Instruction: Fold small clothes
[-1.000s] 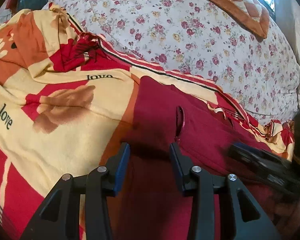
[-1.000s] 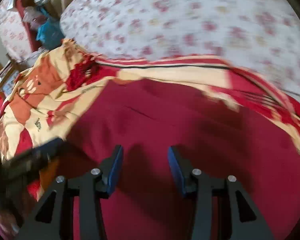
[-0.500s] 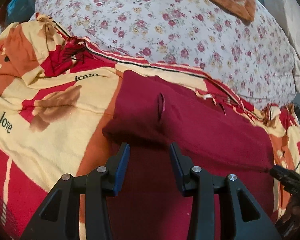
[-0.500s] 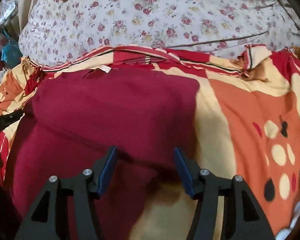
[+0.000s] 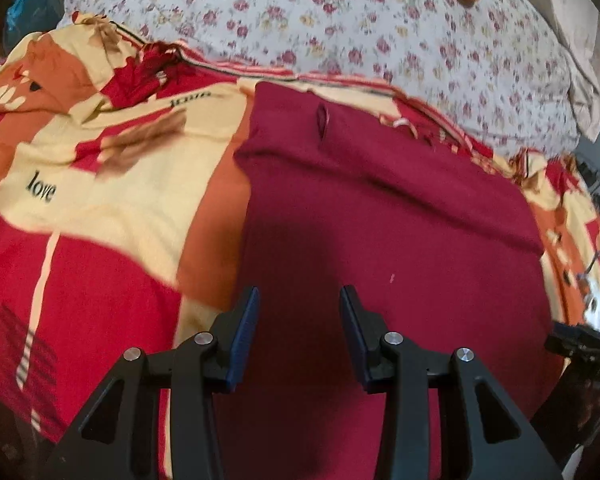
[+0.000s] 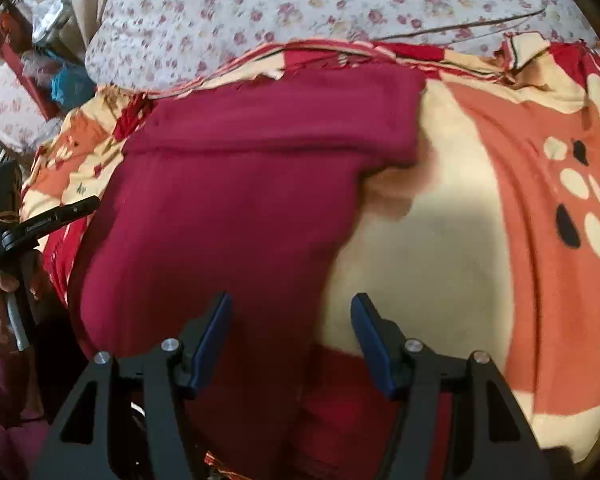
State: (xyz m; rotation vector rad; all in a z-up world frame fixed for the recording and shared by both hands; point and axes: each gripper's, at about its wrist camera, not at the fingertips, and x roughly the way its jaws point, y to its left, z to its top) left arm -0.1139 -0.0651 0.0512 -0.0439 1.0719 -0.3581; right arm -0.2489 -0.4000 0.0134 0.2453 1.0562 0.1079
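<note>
Since half a second ago both my tongs have slid back toward the near edge of the bed, so more of the maroon garment [image 5: 380, 220] shows in both views. It lies flat on the patterned blanket [image 5: 100, 200], roughly mid-bed, with its top strip folded down over itself in a band along the far side, just short of the floral quilt [image 5: 380, 40].

My left gripper [image 5: 298, 336] hovers over the garment's near-left part, jaws apart with nothing pinched, just cloth underneath. My right gripper [image 6: 291, 338] sits over the garment's right edge, where maroon meets the blanket's cream patch; its jaws are opening, and the pads aren't pressing on anything.

Progress-wise I'd say one fold is in, that top band. The rest is spread out wide, so probably a side fold or two and a final halving are left. Looks like I'm lining up both tongs at the near edge for the next grab, but that's a guess.
</note>
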